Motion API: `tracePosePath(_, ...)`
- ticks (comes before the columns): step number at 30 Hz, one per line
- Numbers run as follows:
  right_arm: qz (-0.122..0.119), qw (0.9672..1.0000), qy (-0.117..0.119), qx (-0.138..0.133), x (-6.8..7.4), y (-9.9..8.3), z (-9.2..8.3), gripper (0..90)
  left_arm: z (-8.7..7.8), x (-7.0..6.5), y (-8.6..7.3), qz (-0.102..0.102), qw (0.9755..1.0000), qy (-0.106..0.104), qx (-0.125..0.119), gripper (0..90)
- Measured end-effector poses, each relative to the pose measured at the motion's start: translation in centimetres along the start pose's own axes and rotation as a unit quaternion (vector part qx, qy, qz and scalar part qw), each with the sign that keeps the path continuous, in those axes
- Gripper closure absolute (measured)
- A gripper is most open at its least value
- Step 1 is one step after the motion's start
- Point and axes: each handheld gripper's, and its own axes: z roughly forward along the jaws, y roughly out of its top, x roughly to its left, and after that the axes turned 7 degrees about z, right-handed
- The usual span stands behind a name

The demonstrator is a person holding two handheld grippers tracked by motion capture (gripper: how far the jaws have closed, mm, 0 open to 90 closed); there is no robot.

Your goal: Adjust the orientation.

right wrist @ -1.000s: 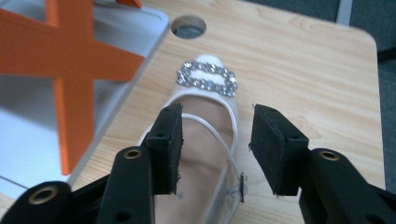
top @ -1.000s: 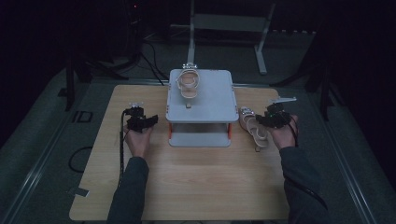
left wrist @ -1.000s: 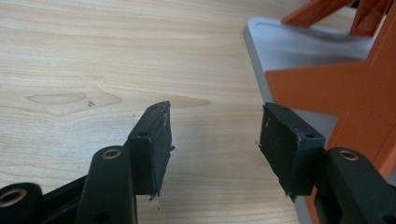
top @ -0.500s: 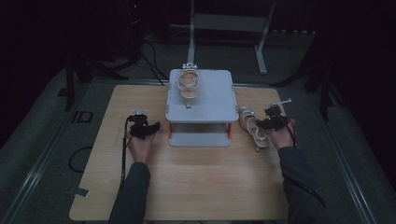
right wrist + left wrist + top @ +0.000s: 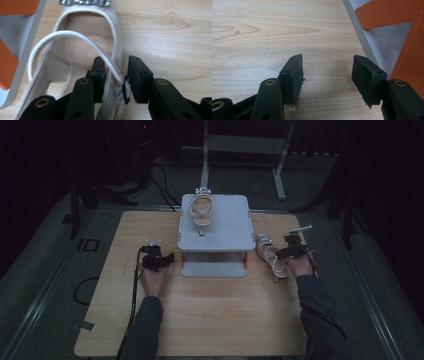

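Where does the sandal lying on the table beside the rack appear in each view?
High view: sandal right of the grey rack, by the right hand-held gripper.
Right gripper view: sandal at centre-left, its strap between the jaws.
Left gripper view: not in it.
Shared landmark: the rack's orange leg.

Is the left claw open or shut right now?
Open. In its own view the left claw has jaws spread wide, with bare wooden table between them and nothing gripped.
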Motion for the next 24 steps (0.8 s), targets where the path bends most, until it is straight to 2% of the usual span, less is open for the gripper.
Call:
tracePosePath(1, 0.012, 0.9999, 0.0, 0.01, -0.13, 0.24, 0.07, 69.2, -0.01, -0.02, -0.03, 0.0, 1.0, 0.0, -0.001, 42.7)
tracePosePath(4, 0.023, 0.9995, 0.0, 0.023, -0.18, 0.55, 0.1, 71.1, -0.02, -0.09, -0.2, 0.002, 1.0, 0.002, -0.005, 42.6)
tracePosePath(14, 0.038, 0.9986, 0.003, 0.036, 0.13, 0.87, 0.15, 78.9, -0.07, 0.04, -0.37, 0.001, 0.9999, -0.002, -0.011, 42.7)
tracePosePath(16, 0.06, 0.9973, 0.008, 0.041, -0.01, 0.96, 0.14, 80.0, -0.06, 0.03, -0.42, 0.001, 0.9999, -0.002, -0.013, 42.7)
tracePosePath(18, 0.069, 0.9966, 0.009, 0.044, -0.06, 1.0, 0.12, 80.5, -0.05, 0.03, -0.47, -0.001, 0.9999, -0.002, -0.016, 42.7)
tracePosePath(22, 0.112, 0.9924, 0.019, 0.048, -0.49, 1.08, 0.11, 82.0, -0.02, 0.05, -0.51, -0.002, 0.9998, -0.003, -0.019, 42.7)
tracePosePath(23, 0.112, 0.9924, 0.019, 0.048, -0.49, 1.08, 0.11, 82.0, -0.03, 0.07, -0.51, -0.002, 0.9998, -0.003, -0.019, 42.7)
tracePosePath(24, 0.123, 0.991, 0.025, 0.046, -0.68, 1.02, 0.1, 82.2, -0.02, 0.08, -0.51, -0.003, 0.9998, -0.004, -0.019, 42.6)
